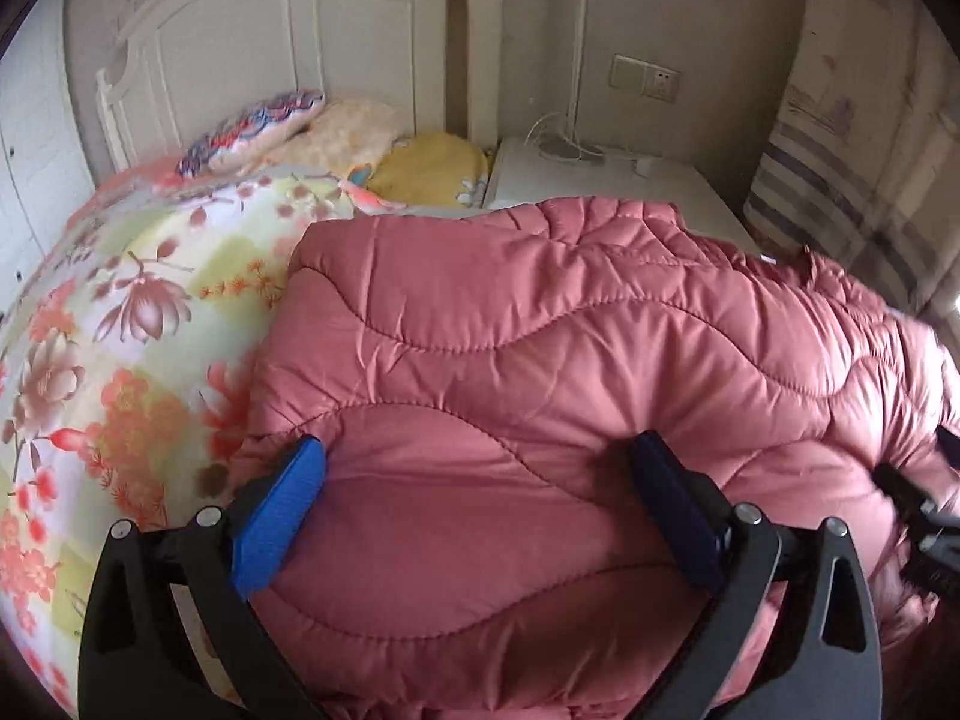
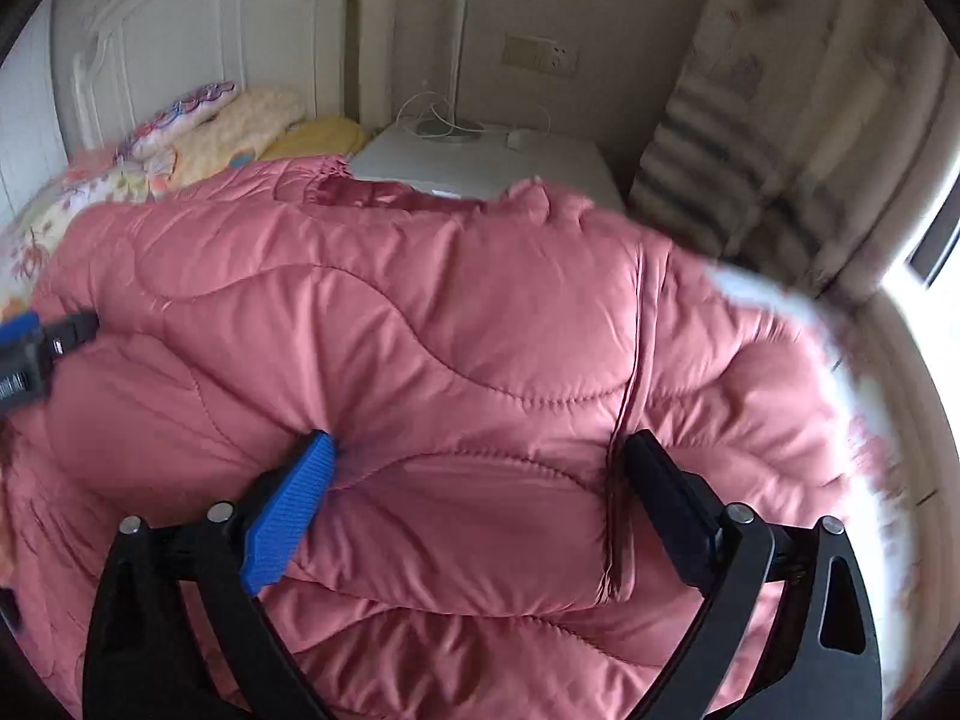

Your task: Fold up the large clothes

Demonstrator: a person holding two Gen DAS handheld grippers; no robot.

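A pink quilted puffer jacket (image 1: 540, 312) lies bunched in folded layers on the bed and fills most of both views (image 2: 420, 300). My left gripper (image 1: 478, 444) is wide open over its left part, and padded fabric bulges up between the fingers and brushes the blue pad (image 1: 282, 510). My right gripper (image 2: 480, 438) stands wide open over a folded edge with a seam; the fabric dimples at its blue pad (image 2: 294, 510). Each gripper shows blurred at the edge of the other's view: the right gripper (image 1: 918, 510) and the left gripper (image 2: 36, 348).
A floral quilt (image 1: 120, 330) covers the bed to the left, with pillows (image 1: 252, 126) against the white headboard (image 1: 240, 48). A white nightstand (image 1: 600, 180) with a lamp and cable stands behind the jacket. A striped curtain (image 1: 840, 180) hangs at the right.
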